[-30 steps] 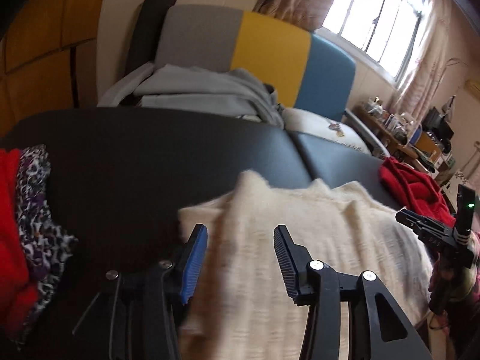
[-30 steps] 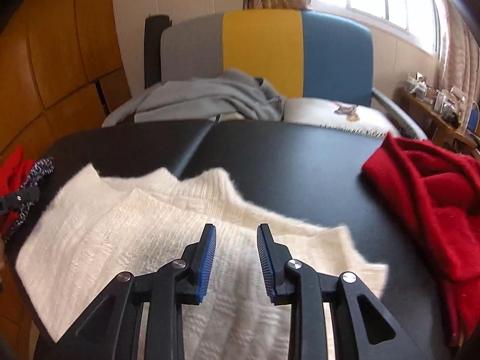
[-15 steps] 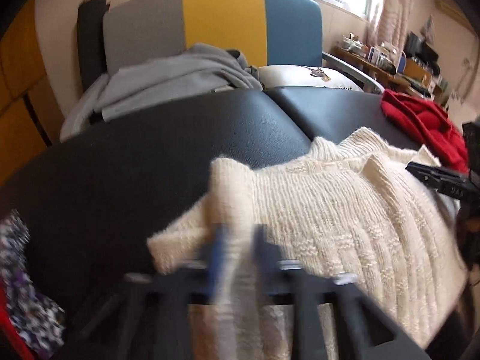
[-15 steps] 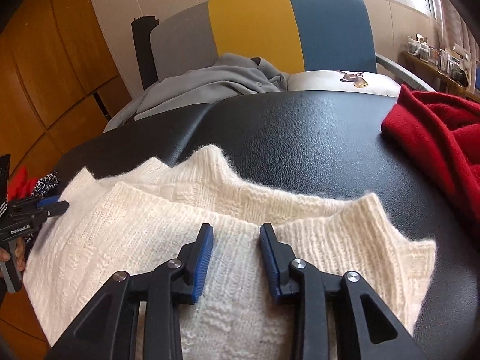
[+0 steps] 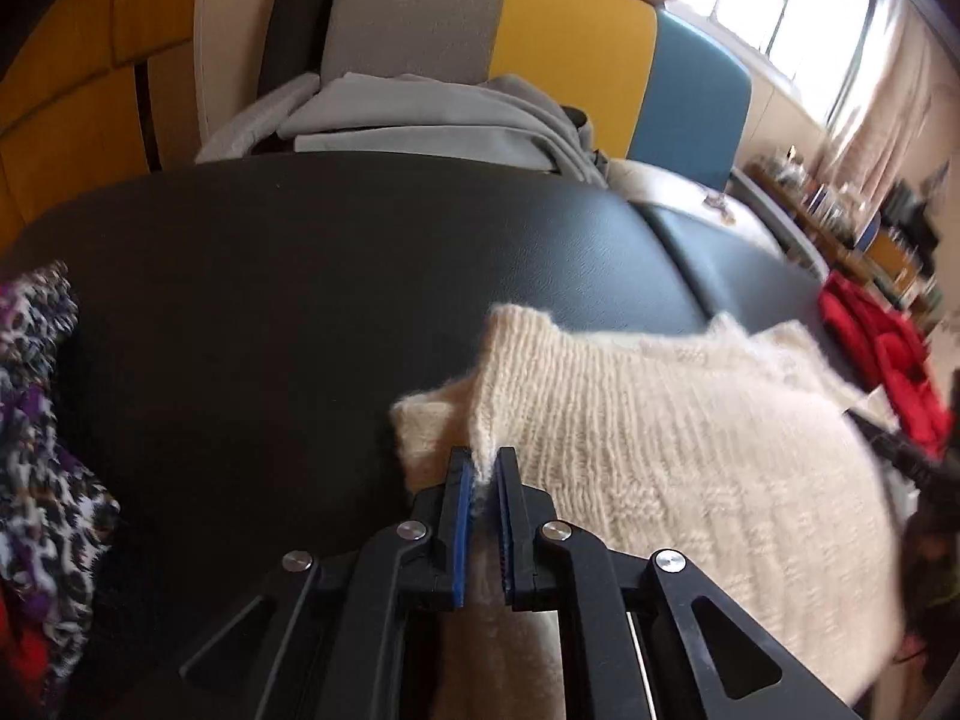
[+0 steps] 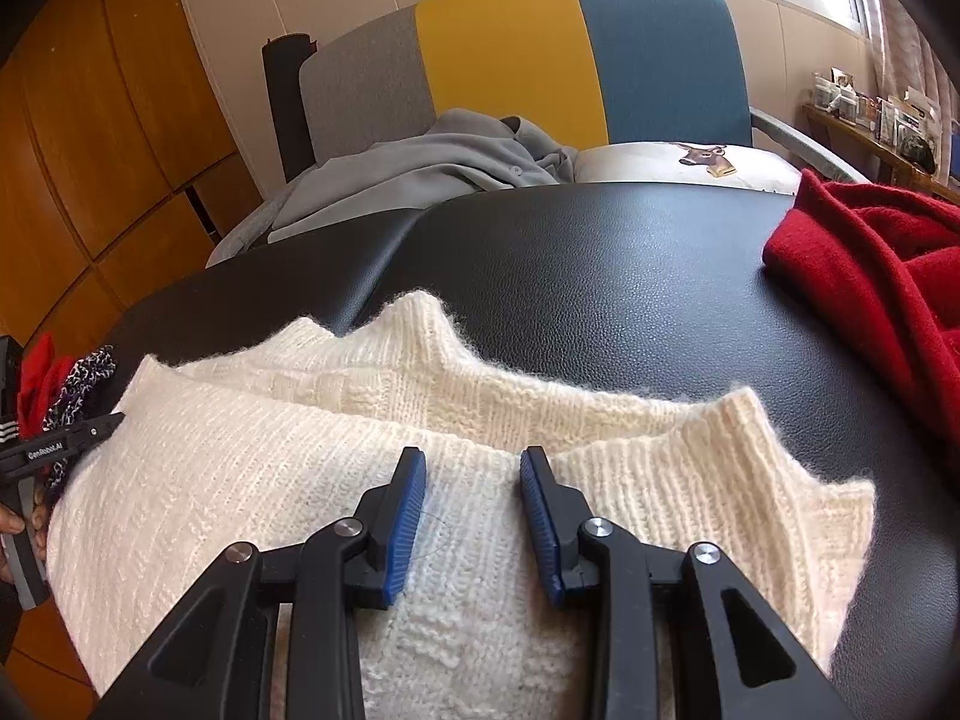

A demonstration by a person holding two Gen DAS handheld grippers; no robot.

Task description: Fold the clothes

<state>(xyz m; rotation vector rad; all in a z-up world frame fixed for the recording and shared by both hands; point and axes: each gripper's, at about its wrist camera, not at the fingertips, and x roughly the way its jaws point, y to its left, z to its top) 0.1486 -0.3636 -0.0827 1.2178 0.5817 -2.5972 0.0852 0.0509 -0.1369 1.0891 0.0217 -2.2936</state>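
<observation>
Cream ribbed-knit sweater (image 6: 312, 480) on a black desk (image 6: 600, 300) — red garment (image 6: 888, 276), leopard-print cloth (image 5: 42, 420), blue-padded fingers (image 6: 408, 510).

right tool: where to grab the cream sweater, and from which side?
Right tool: take the sweater at its raised right corner, coming from the near edge. That point stands off the table and mirrors the left tool, already pinching the left edge.

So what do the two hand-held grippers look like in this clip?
Both match: the left hand-held gripper and right hand-held gripper have black plastic linkage arms with triangular cut-outs, silver pivot screws, and ribbed blue pads. The right view shows small white lettering on the left one's finger.
</observation>
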